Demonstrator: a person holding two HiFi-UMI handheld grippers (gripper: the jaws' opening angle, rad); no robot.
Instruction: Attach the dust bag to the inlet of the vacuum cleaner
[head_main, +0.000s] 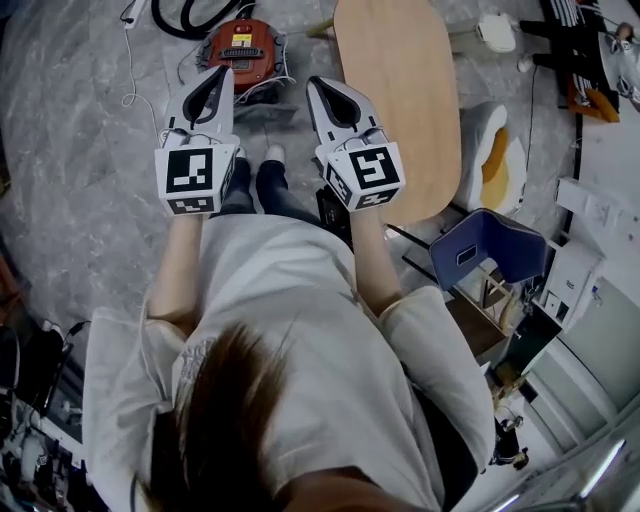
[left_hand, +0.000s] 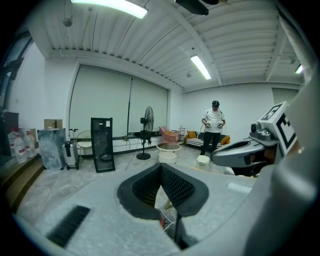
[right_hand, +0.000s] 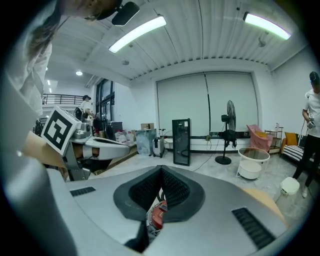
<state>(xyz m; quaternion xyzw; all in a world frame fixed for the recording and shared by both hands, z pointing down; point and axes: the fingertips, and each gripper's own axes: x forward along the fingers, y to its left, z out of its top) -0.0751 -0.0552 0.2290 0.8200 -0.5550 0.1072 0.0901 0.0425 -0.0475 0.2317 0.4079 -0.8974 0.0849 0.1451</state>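
1. Holding both tongs up in front of the chest, side by side, pointing forward and slightly down.
2. Left gripper (head_main: 222, 72): jaws pressed together pad on pad, nothing between them.
3. Right gripper (head_main: 318, 84): same, jaws fully together and empty.
4. Red vacuum cleaner (head_main: 243, 48) sits on the grey floor (head_main: 70, 150) ahead of the person's shoes (head_main: 272, 153), apart from both grippers. The right gripper view shows it through the gap under the jaws.
5. Black hose (head_main: 188, 16) loops behind the vacuum; the wooden table (head_main: 395, 100) is on its right.
6. Dust bag: can't pick it out in any view.
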